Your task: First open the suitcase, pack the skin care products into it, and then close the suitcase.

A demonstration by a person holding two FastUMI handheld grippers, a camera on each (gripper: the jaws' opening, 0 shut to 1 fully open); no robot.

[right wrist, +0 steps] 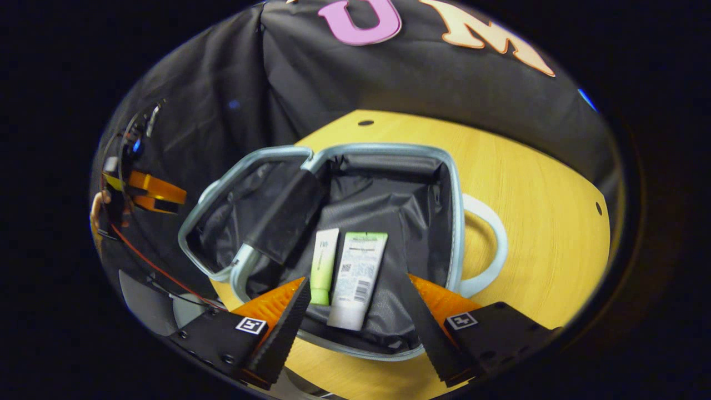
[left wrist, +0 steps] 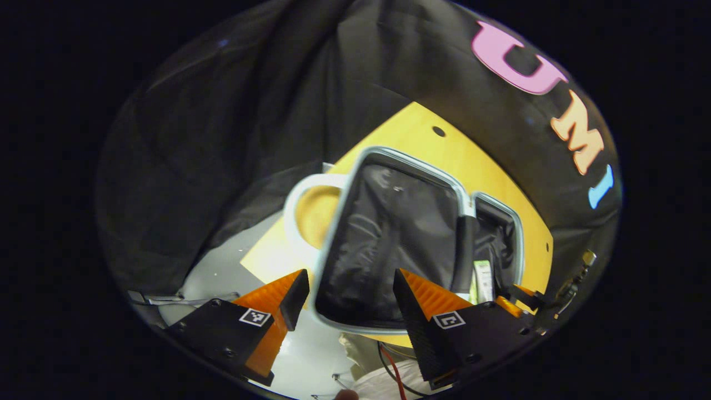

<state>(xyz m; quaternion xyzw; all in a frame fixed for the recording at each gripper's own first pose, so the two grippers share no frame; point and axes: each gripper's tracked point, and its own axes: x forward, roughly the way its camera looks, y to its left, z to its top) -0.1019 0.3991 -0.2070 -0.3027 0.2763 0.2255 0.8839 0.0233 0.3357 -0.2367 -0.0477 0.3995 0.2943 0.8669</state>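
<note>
In the right gripper view, our left gripper (right wrist: pixel 145 194) sits beside the open suitcase (right wrist: pixel 333 244) on the worktop (right wrist: pixel 533 205); its gap we cannot tell. Two tubes (right wrist: pixel 347 266) lie inside. Right gripper (right wrist: pixel 355 311) fingers wide, empty. The lid (right wrist: pixel 222 222) looks light and floppy; take its stiff rim.

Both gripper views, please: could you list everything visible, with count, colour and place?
suitcase: one, pale blue-grey rim with black lining, lying open on the table, lid half to the left in the right gripper view.
tubes: two, one green and white, one larger and white, side by side in the suitcase's base half.
handle: one, white, on the suitcase's side.
table: one, yellow wood with small holes.
left gripper: one, open, hovering at the edge of the lid half.
right gripper: one, open, above the base half near the tubes.
</note>
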